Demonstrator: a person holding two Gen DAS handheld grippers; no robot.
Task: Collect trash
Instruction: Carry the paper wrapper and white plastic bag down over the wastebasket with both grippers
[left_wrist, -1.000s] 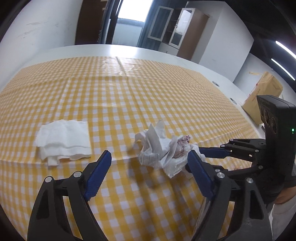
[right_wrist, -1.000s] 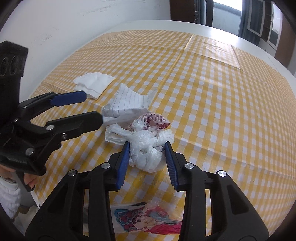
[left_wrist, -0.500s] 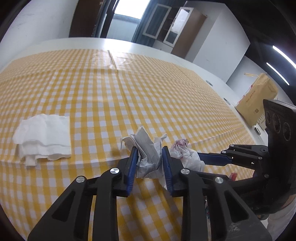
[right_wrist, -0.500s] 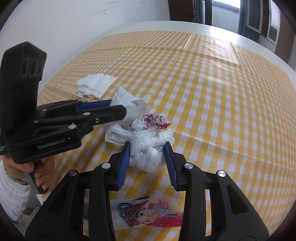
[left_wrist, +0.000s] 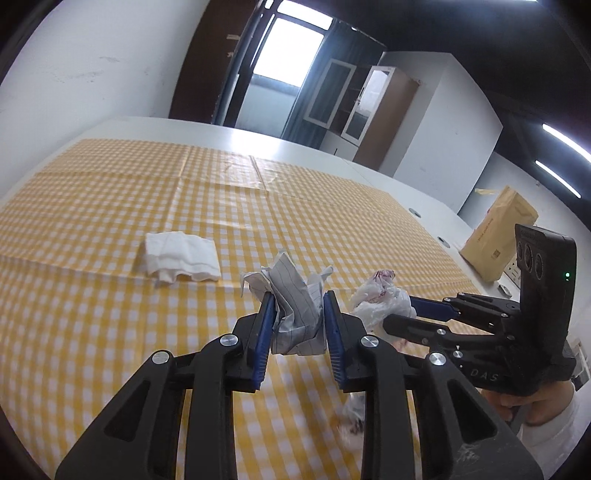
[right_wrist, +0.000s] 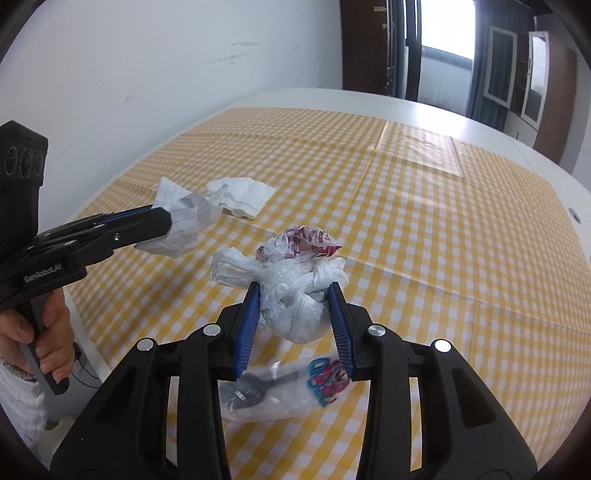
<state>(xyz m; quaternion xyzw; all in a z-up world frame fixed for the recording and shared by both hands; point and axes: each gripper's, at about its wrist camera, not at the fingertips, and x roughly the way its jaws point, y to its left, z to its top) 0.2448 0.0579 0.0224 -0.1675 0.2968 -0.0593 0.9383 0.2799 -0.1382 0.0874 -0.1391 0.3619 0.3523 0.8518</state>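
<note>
Holding trash, two grippers over a table (left_wrist: 369, 173) under a yellow checked cloth (left_wrist: 110, 206).

Item 1. Left gripper (left_wrist: 297, 321): jaws partly closed, blue pads pressed on both sides of a crumpled lined paper (left_wrist: 295, 314). In the right wrist view the same gripper (right_wrist: 162, 221) comes in from 9 o'clock with the paper (right_wrist: 184, 225) sticking out past its tips, clear of the cloth (right_wrist: 443, 221). A hand (right_wrist: 44, 339) with a white sleeve grips its handle at 8 o'clock.

Item 2. Right gripper (right_wrist: 295, 314): jaws partly closed, pads squeezing a knotted white plastic bag (right_wrist: 291, 291) with a red-patterned scrap at its top. It appears lifted off the cloth, though the view from above makes that hard to judge. In the left wrist view this gripper (left_wrist: 410, 314) and bag (left_wrist: 380, 299) sit at 3 o'clock of the paper.

Item 3. Napkin (left_wrist: 181, 256): white, folded, flat on the cloth at 10 o'clock of the paper; at 11 o'clock of the bag in the right view (right_wrist: 240, 195).

Item 4. Wrapper (right_wrist: 284, 387): clear plastic with colourful print, lying on the cloth beneath the right gripper, at 6 o'clock of the bag.

Item 5. Box (left_wrist: 495, 236): brown cardboard, on the table edge at 2 o'clock.
</note>
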